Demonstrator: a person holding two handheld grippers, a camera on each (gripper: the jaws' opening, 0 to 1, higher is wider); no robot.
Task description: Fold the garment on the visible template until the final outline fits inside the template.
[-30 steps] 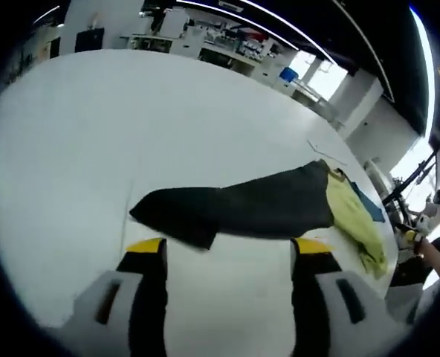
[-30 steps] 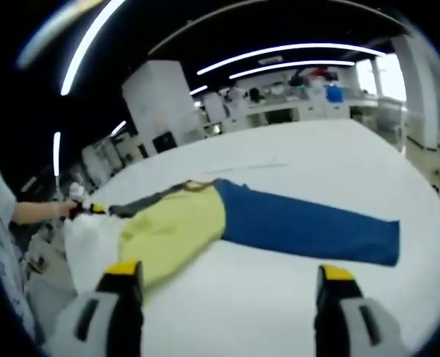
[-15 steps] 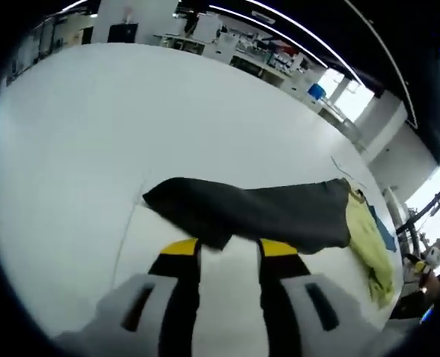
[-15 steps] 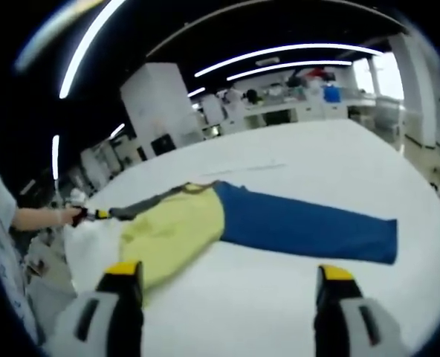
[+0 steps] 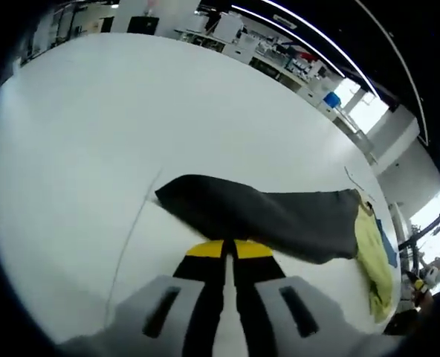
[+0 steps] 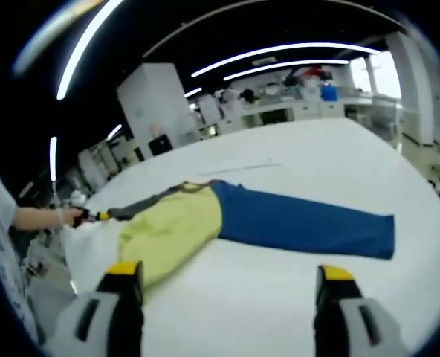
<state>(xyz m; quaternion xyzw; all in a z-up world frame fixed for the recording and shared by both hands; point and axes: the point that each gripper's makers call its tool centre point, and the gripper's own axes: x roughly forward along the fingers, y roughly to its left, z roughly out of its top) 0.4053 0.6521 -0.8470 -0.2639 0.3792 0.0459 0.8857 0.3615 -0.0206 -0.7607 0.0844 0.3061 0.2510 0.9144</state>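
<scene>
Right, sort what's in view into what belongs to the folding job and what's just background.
Job:
- long-sleeved garment with yellow body, dark grey sleeve and blue sleeve
- thin template line on the white table
- left gripper, jaws together
- right gripper, jaws apart

Background:
- white cabinet
- far benches

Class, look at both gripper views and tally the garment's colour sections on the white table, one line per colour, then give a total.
Dark grey sleeve: 1
Yellow-green body panel: 1
Blue sleeve: 1
Total: 3 colour sections, all one garment lying on the white table.
</scene>
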